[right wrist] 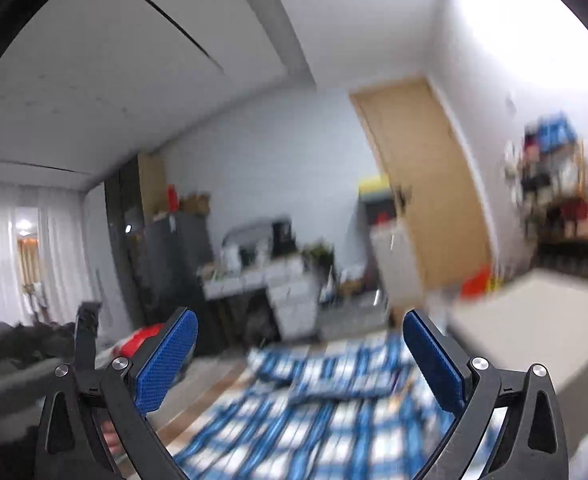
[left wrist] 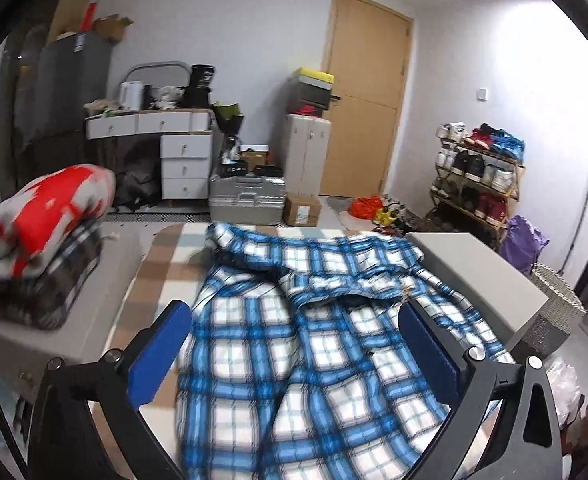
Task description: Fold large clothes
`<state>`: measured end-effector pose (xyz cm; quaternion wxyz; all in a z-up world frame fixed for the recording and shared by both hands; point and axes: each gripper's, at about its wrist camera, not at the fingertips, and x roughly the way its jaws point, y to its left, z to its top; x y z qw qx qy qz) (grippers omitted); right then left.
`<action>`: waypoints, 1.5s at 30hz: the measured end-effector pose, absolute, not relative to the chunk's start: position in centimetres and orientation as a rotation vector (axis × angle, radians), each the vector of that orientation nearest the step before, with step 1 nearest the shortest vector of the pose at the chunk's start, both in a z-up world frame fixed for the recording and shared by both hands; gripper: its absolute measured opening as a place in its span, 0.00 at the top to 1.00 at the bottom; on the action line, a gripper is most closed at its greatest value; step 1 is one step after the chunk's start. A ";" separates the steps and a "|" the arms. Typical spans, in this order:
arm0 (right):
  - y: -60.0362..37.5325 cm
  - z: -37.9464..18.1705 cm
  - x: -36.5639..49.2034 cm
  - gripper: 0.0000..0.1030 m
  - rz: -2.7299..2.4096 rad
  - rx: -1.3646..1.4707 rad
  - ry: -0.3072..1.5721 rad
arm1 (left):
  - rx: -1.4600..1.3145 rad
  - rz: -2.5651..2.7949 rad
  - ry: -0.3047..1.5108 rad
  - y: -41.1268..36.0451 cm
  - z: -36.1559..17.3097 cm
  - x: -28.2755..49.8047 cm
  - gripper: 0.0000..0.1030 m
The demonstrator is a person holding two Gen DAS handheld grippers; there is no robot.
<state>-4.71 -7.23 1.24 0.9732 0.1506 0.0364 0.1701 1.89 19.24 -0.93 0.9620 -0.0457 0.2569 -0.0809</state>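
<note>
Lying rumpled across the checked blanket (left wrist: 166, 264), the blue plaid garment (left wrist: 294, 344) is the piece in hand, and neither claw has hold of it. The left gripper (left wrist: 294, 344) hangs over the garment with its blue pads wide apart and only cloth showing far below the gap. The right gripper (right wrist: 300, 364) points out across the room, its pads likewise spread with nothing between them, and the same garment lies blurred beneath it (the right wrist view is smeared throughout).

By my reading this is the gap between folds: the garment is laid out but not yet squared, with a bunched ridge running across its far half and one loose side trailing toward the grey bench (left wrist: 482, 268) beside the blanket. The next move calls for both claws to drop to the cloth, pinch two matching points along one edge, and carry that edge over evenly so the ridge flattens instead of doubling.

On the other side of the blanket from the bench sits a stack of folded clothes (left wrist: 42, 236), a red and white piece on top.

No brand or writing can be read. The carton (left wrist: 302, 210) on the floor beyond the blanket bears a label too small to make out.
</note>
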 end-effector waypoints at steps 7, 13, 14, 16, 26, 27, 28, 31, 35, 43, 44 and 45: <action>-10.2 2.7 -11.3 0.00 0.397 0.335 0.138 | -0.071 -0.126 0.513 21.2 -1.0 -0.3 0.02; -8.7 9.3 -19.1 0.00 0.229 0.087 -0.062 | -0.100 -0.106 0.464 22.1 -0.3 -1.6 0.02; -8.1 10.1 -19.8 0.00 0.184 0.044 -0.080 | -0.095 -0.109 0.462 21.9 -0.2 -1.8 0.02; -6.5 13.4 -23.1 0.00 0.010 -0.088 -0.195 | -0.080 -0.118 0.455 21.7 -0.1 -1.9 0.02; -11.1 24.8 -28.4 0.00 -0.091 0.107 -0.205 | -0.069 -0.114 0.402 21.5 0.0 -3.2 0.02; -10.9 24.3 -27.6 0.00 -0.014 0.128 -0.184 | -0.064 -0.104 0.403 21.5 -0.1 -3.2 0.02; -10.5 23.3 -26.1 0.00 0.063 0.150 -0.140 | -0.057 -0.087 0.409 21.7 -0.4 -3.2 0.02; -9.1 18.1 -19.4 0.00 0.245 0.252 0.038 | -0.045 -0.038 0.434 22.5 -1.2 -2.8 0.02; -6.5 8.4 -9.7 0.00 0.289 0.307 0.246 | -0.039 0.012 0.515 24.1 -3.0 -1.6 0.02; -2.5 -7.6 -0.6 0.00 0.109 0.190 0.396 | -0.151 -0.012 0.800 27.3 -9.7 2.2 0.02; -2.4 -8.6 -0.5 0.00 0.092 0.178 0.400 | -0.189 -0.052 0.855 27.7 -11.0 2.7 0.02; -2.3 -9.2 -0.7 0.00 0.089 0.187 0.397 | -0.217 -0.066 0.891 27.9 -11.8 3.0 0.02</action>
